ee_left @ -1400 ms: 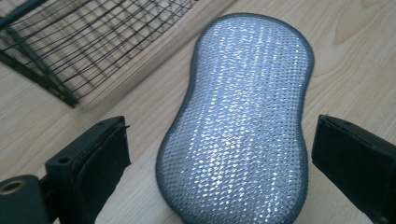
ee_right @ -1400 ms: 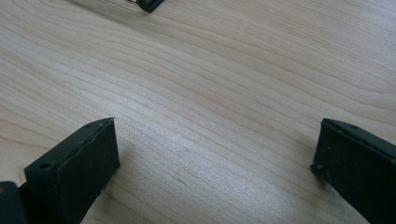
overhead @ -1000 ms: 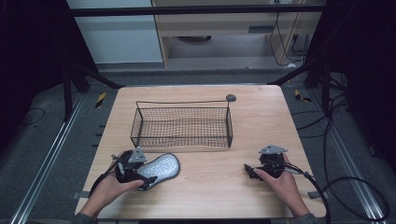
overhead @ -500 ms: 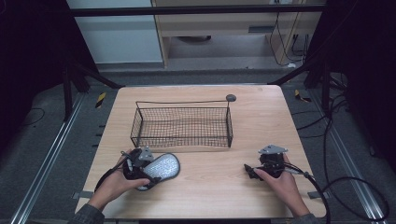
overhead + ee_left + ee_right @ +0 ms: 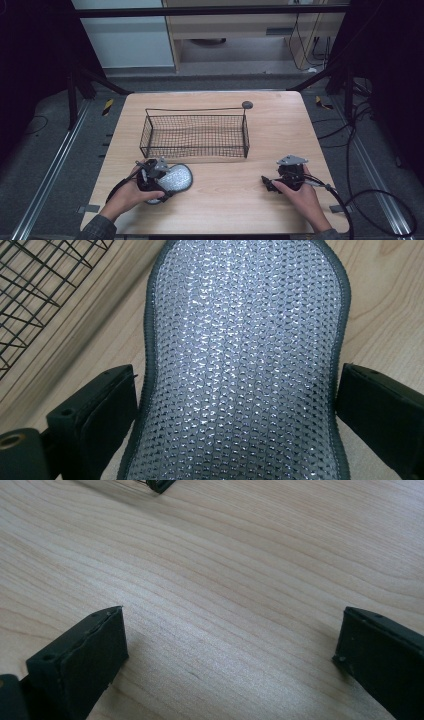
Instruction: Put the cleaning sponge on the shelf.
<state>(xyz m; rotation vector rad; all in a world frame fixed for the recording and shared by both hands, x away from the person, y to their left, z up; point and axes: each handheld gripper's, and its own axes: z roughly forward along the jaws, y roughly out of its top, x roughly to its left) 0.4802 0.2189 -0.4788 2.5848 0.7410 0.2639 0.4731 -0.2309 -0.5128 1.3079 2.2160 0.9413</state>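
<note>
Two things sit on the desk (image 5: 300, 130): a wire basket (image 5: 195, 134) and, nearer, a silver scrubbing pad (image 5: 245, 355). Its long axis runs straight ahead between the left gripper's (image 5: 237, 405) open jaws, not yet clamped; the right gripper (image 5: 230, 650) gapes empty, well apart.

Both forearms reach in low. The left gripper (image 5: 159, 182) has its fingers (image 5: 95, 415) spread wide; the right gripper (image 5: 270, 184) points leftward, fingers (image 5: 80, 665) apart too.

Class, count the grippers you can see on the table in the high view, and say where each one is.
2. The left gripper is at the near left, over the silver pad; the right gripper is at the near right on bare table.
</note>
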